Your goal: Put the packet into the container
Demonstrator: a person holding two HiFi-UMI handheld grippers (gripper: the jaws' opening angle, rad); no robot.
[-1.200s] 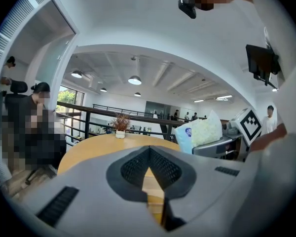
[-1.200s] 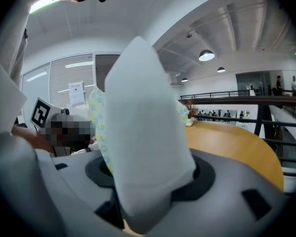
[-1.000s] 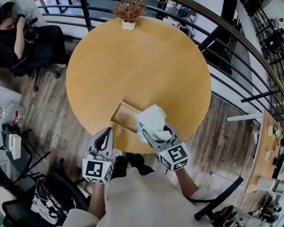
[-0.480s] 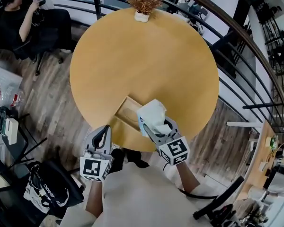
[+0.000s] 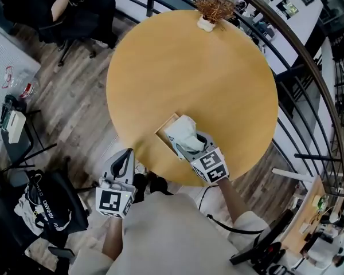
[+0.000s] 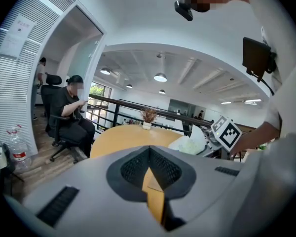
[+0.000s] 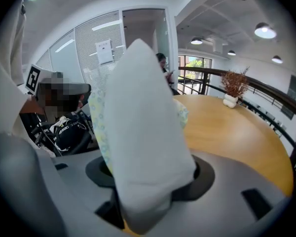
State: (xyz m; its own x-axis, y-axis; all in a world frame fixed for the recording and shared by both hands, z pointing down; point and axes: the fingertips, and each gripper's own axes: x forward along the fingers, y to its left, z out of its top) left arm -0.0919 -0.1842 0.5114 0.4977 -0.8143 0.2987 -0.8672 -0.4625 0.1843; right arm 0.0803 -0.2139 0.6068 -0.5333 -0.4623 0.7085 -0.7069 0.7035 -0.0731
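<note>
Jaws of right gripper [image 5: 186,146] tight on packet [image 5: 182,132]; those of left gripper [image 5: 125,156] together.

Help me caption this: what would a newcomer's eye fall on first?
Most striking is the white packet, gripped in the right tongs over the wooden container at the round table's near edge. Next comes the dried plant, alone at the far edge, then the left tongs, empty, off the table.
</note>
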